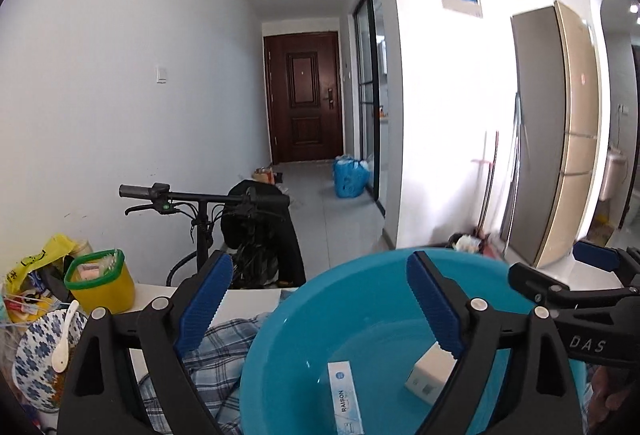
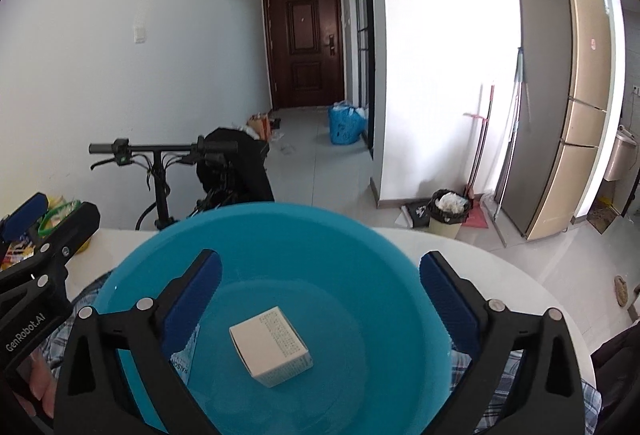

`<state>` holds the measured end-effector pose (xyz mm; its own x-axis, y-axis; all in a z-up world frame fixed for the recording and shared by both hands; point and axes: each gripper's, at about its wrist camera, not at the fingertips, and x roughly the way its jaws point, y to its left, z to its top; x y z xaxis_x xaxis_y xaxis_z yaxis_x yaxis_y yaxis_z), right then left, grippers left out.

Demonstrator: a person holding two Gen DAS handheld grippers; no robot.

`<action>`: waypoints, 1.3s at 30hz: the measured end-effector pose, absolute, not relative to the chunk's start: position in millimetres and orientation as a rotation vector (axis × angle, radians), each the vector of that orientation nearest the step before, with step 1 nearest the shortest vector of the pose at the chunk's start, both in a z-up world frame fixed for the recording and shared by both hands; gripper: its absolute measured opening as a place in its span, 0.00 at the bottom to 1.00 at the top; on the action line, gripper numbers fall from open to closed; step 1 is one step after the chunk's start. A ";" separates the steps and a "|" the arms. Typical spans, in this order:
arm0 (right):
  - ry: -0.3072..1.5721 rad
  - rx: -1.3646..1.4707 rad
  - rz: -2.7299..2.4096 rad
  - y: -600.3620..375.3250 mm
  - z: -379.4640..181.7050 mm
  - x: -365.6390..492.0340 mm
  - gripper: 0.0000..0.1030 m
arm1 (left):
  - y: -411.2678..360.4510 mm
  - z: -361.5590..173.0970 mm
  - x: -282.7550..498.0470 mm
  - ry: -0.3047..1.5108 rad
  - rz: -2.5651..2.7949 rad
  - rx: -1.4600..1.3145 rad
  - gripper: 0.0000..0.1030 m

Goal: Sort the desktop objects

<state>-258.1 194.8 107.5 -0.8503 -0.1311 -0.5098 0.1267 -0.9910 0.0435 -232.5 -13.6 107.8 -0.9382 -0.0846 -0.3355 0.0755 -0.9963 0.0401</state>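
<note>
Blue-padded fingers frame both views, and I read both claws as released. My left gripper [image 1: 320,303] stands with its jaws spread wide and nothing between the pads; it hangs over the left rim of the blue basin [image 1: 320,299]. My right gripper [image 2: 320,299] is likewise spread, its pads apart and touching nothing, hovering above the middle of the same basin.

Inside the basin I see two things lying on its bottom. One is a small white box [image 2: 271,346], resting on a face and turned at an angle, with fine print on its top. Beside it, toward the left wall of the basin, lies a long flat packet [image 1: 345,397] in white and pale blue, lettered RAISON. The two lie near each other but apart.

Under the basin a checked cloth [image 1: 218,355] is spread on the white table [image 2: 460,247].

At the left edge of the table I see a yellow tub [image 1: 102,285] with a green rim, holding what look like cotton swabs. In front of it stands a bowl [image 1: 40,351] with a blue flower pattern, and a white spoon [image 1: 66,337] leans in it. Behind them sits a yellow plastic bag [image 1: 40,259]; I cannot tell its contents.
</note>
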 end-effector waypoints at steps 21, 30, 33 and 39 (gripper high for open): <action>0.035 0.404 -3.007 209.8 175.6 -193.4 1.00 | 4.1 157.5 -169.1 -0.018 -3.078 0.244 1.00; -0.012 0.251 -3.007 219.4 205.8 -146.5 1.00 | 7.5 188.0 -133.2 0.027 -3.093 0.159 1.00; -0.050 0.246 -2.988 223.3 209.7 -138.0 1.00 | 11.4 199.8 -116.1 -0.026 -3.082 0.126 1.00; -0.054 0.258 -2.986 224.8 218.1 -120.6 1.00 | 8.4 214.0 -82.2 -0.029 -3.077 0.083 1.00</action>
<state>-120.6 224.8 218.1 -0.9748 -0.1464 -0.1683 0.1402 -0.9890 0.0479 -82.2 8.4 214.0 -0.9965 -0.0640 -0.0535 0.0630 -0.9978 0.0206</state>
